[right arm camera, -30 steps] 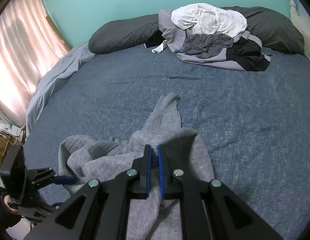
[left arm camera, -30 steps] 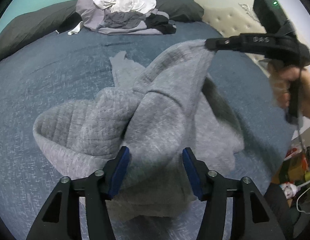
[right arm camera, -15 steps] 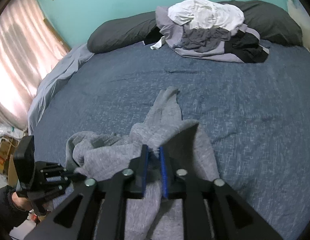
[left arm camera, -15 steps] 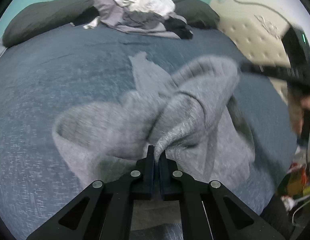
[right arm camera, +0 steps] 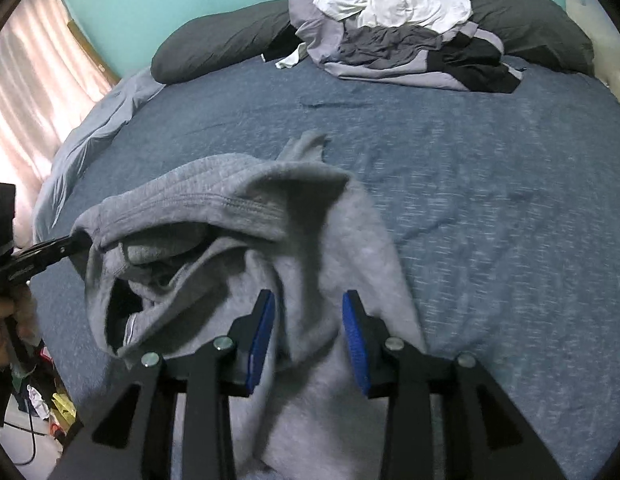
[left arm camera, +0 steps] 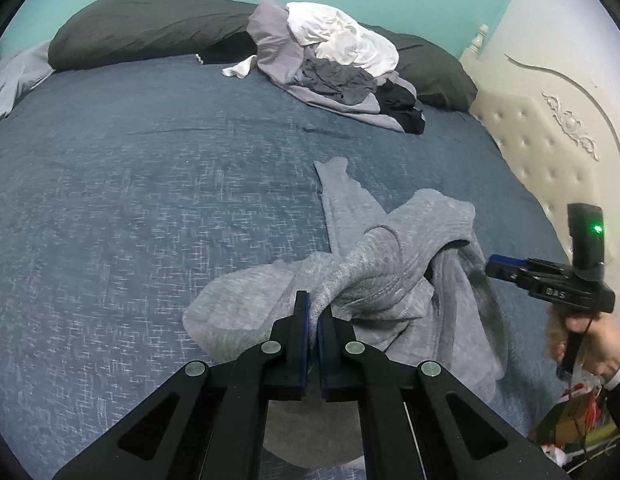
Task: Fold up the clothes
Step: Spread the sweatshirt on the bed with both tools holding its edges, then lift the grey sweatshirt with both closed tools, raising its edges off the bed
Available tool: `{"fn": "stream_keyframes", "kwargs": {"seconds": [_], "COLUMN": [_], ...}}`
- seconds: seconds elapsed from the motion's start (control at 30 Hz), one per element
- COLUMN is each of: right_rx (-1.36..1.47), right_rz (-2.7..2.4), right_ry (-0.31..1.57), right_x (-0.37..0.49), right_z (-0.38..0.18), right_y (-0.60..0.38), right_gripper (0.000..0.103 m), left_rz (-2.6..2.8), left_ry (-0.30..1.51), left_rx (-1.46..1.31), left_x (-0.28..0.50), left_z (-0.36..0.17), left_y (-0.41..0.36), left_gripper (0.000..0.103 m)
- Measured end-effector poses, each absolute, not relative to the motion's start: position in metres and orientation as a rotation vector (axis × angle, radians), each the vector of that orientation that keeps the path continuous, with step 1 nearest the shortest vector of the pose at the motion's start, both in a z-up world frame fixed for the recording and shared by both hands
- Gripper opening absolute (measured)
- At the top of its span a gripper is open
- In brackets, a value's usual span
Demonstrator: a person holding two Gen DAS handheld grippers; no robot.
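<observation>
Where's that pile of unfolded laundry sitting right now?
The laundry pile sits at the far end of the bed, resting against the dark pillows, well beyond the grey hoodie.

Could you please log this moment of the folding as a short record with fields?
surface: blue bedspread
garment: grey hoodie, crumpled, unfolded
left gripper: shut on hoodie's edge
right gripper: jaws just been opening; hoodie fabric between them, unpinched
background: heap of unfolded clothes against dark pillows
task state: folding not yet done
</observation>
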State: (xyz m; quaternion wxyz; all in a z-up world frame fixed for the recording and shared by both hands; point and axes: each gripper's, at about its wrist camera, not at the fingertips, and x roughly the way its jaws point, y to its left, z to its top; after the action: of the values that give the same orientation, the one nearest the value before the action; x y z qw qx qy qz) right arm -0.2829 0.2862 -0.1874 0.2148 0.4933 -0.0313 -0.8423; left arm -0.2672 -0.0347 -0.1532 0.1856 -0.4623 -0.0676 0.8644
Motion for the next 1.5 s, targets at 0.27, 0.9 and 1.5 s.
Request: {"fn": "stream_keyframes", "kwargs": {"seconds": [0.27,0.9,1.5], "right_rx": [1.363,1.04,0.476], "right_rz": [-2.371,-2.435,-2.584], "right_ry": [-0.201,-0.147,-0.028], "right_x": [-0.311,-0.305,-0.213], "right_z": [-0.201,-0.116,0.166], "right_y": [0.265,0.262,0.302], "right_gripper": [0.035,0.002,0.002], "left_rz": [2.459,2.558,2.687], "left_ry": [-0.224,-0.215,-0.084], "left_rx": [-1.287,-1.14,-0.664], "left_x": [-0.271,-0.263,-0.217], "left_z": [-0.153,-0.086,0.167], "left_y": [-0.052,-0.067,-0.041], "left_gripper": [0.003,0.003,0.003]}}
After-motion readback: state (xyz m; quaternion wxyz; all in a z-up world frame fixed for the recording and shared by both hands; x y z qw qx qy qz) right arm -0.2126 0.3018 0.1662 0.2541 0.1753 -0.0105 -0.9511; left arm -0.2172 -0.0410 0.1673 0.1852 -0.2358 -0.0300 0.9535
